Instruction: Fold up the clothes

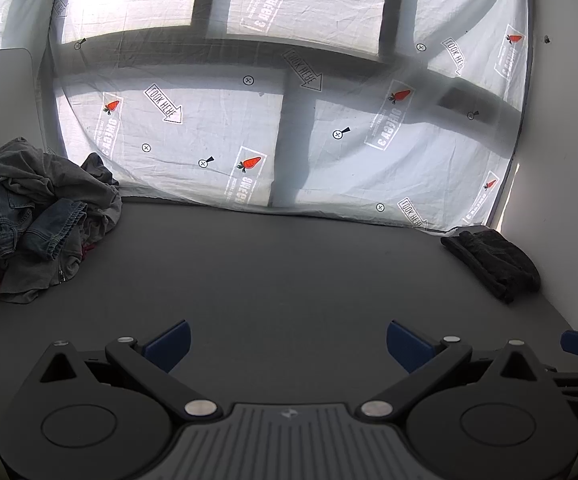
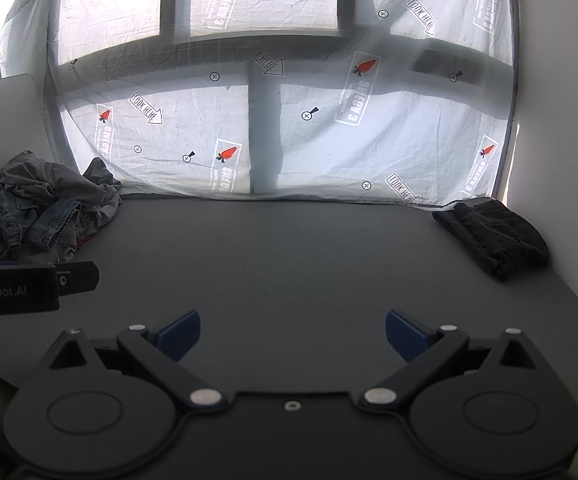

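Two heaps of clothing sit on the dark grey matte table (image 1: pixel 289 272), one at each far corner. At far left lies the rumpled pile of unfolded clothes (image 1: pixel 37 220): blue denim jeans tangled with grey garments, a sliver of red fabric showing beneath; how many pieces it holds cannot be counted. Behind it stands one pale grey rounded panel (image 1: pixel 1 96). Across the back hangs one white translucent sheet printed with carrots and "LOOK HERE" arrows (image 1: pixel 281 120), backlit by a window frame. At far right, against the white wall (image 1: pixel 569 160), rests one folded black garment (image 1: pixel 493 260), well apart from the pile.

Both grippers hover low over the bare middle of the table, holding nothing. The left gripper (image 1: pixel 288 344) has its two blue-tipped fingers (image 1: pixel 169 344) spread wide apart. The right gripper (image 2: pixel 293 336) likewise has two blue pads (image 2: pixel 407 338) parted, and the left gripper's black body shows at that view's left edge.
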{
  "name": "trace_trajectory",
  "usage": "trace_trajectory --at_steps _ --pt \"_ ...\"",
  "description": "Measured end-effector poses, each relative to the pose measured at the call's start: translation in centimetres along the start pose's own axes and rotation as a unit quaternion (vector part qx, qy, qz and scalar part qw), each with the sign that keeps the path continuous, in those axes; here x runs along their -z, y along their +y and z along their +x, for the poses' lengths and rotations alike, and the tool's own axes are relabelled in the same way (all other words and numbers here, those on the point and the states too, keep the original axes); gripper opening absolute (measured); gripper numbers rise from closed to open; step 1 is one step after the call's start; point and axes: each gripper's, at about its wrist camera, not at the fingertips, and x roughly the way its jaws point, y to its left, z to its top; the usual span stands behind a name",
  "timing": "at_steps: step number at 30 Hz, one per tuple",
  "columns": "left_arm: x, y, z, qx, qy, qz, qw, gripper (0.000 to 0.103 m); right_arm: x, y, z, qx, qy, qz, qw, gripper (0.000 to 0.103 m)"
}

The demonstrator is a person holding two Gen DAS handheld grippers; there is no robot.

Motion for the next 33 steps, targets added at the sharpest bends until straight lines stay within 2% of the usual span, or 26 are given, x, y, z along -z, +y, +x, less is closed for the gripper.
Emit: trace_trajectory --at_steps 10,17,21,28,33 --pt "1.3 -0.4 0.9 0.0 0.012 0.003 0.9999 0.103 1.5 -0.5 0.3 0.015 0.017 -0.002 1.0 0.1" --pt "1.2 -2.3 4.3 0.021 0.044 -0.017 0.9987 0.103 1.8 -3.4 2.3 0.059 0.015 -0.001 0.998 0.102" --pt "0.6 -4.4 7.5 0.029 0.073 -0.032 0.9964 0.103 0.9 -6.2 5.6 0.064 0.03 0.013 0.997 0.102" --pt "-2.7 -6.0 13.2 0.004 0.114 -0.062 0.9916 0.103 -2.3 -9.2 13.1 0.042 0.059 -0.01 0.997 0.1" --pt "-5.1 -7.1 17.2 -0.014 0.143 -0.083 0.9861 0.103 -3.7 -10.3 17.5 0.016 0.058 -0.039 0.997 0.098"
